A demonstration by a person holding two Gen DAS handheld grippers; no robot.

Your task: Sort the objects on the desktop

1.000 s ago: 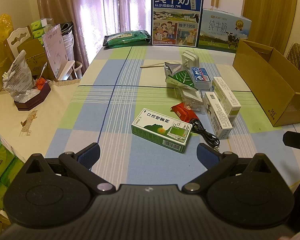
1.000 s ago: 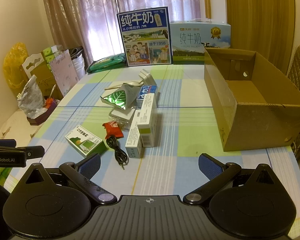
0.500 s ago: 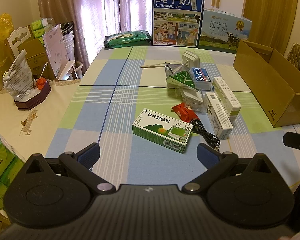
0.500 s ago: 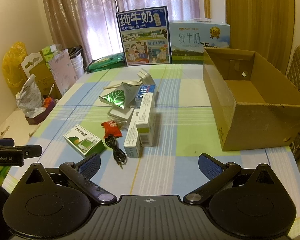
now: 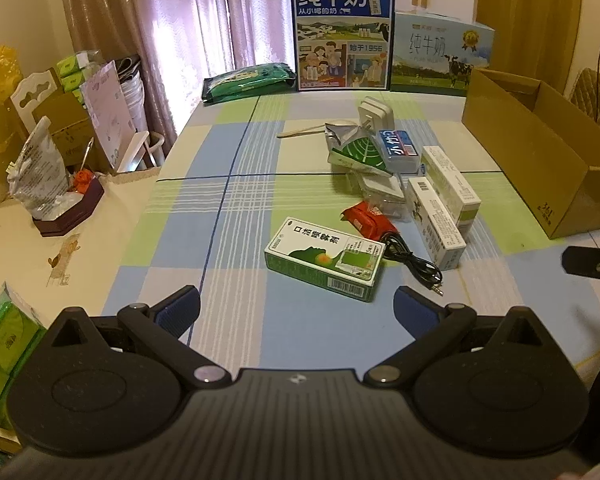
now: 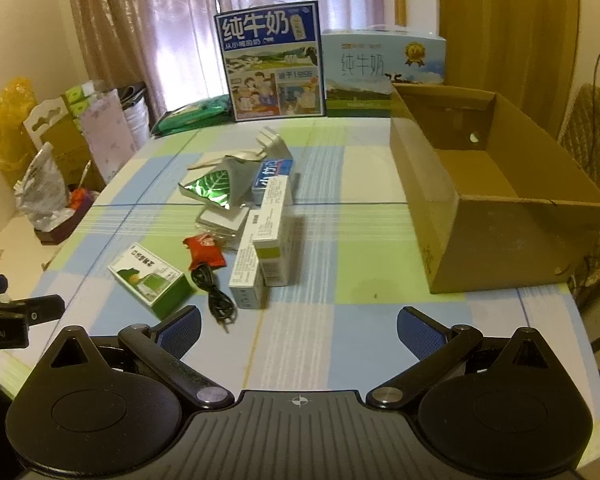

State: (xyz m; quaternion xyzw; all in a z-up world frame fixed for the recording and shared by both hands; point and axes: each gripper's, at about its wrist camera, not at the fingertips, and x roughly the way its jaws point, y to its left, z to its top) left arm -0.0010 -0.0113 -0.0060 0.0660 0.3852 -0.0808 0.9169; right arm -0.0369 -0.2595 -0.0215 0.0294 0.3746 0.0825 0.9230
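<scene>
1. You are at the start: both claws spread wide, empty, above the near tabletop [image 6: 340, 272]; left claw [image 5: 296, 306], right claw [image 6: 298, 326].
2. The clutter lies mid-tabletop, the cardboard box [image 6: 496, 216] empty on the right.
3. Nearest your left claw is the green-and-white carton [image 5: 324, 258]; reach forward and straddle it.
4. Mind the black cable [image 5: 414, 260] touching its right end, the red packet [image 5: 366, 220] just behind.

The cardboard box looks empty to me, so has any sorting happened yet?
Nothing looks done: the cardboard box shows only its bare floor. Nothing is in hand either; the left tongs and right tongs are both open, above the table. Everything is left: the green box, cable, red packet, white cartons and the pile behind them.
</scene>
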